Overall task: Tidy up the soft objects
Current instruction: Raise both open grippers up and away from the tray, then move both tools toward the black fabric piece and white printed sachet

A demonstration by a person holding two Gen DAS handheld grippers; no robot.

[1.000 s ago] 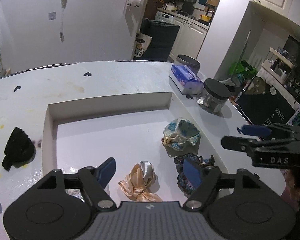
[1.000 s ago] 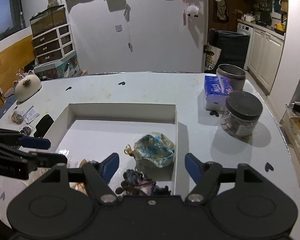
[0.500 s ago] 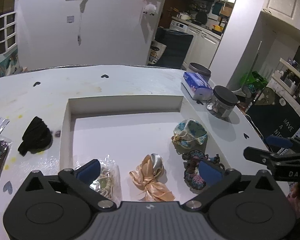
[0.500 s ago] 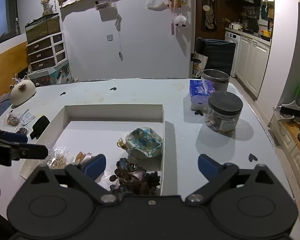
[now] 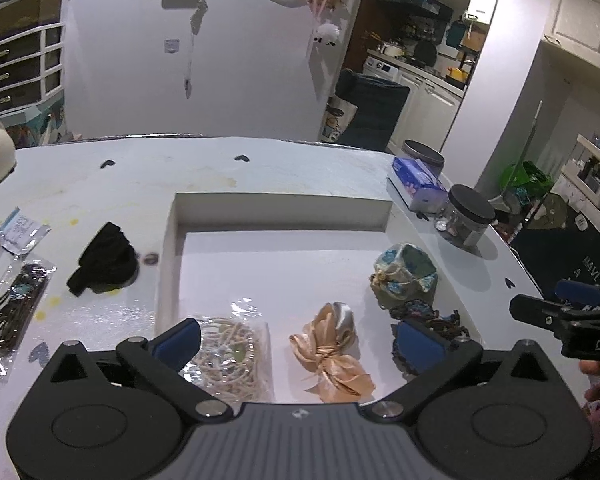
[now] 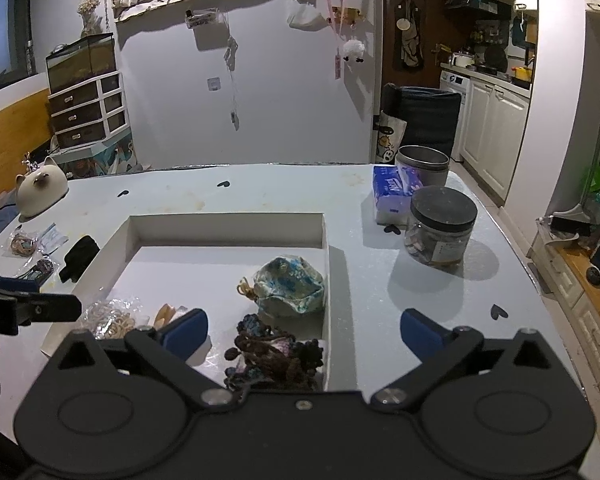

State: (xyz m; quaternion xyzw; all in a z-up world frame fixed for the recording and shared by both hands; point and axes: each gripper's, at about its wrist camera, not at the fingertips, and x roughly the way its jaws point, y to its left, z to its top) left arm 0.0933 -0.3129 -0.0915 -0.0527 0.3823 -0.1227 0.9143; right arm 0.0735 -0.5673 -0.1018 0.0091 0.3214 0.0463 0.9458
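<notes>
A white tray (image 5: 284,202) (image 6: 228,222) holds a blue floral scrunchie (image 5: 405,276) (image 6: 290,284), a peach satin scrunchie (image 5: 332,352), a dark knitted scrunchie (image 6: 276,356) (image 5: 428,320) and a clear bag of elastic bands (image 5: 228,356) (image 6: 108,318). A black soft item (image 5: 104,258) (image 6: 78,258) lies on the table left of the tray. My left gripper (image 5: 298,342) is open and empty above the tray's near edge. My right gripper (image 6: 302,332) is open and empty above the tray's near right corner.
A dark-lidded jar (image 6: 440,226), a blue tissue pack (image 6: 394,194) and a metal tin (image 6: 422,164) stand right of the tray. Small packets (image 5: 12,308) lie at the table's left. A cat figure (image 6: 40,190) sits far left.
Both grippers have pulled back and up from the tray and opened wider. The bag of elastic bands now shows in the tray's near left part.
</notes>
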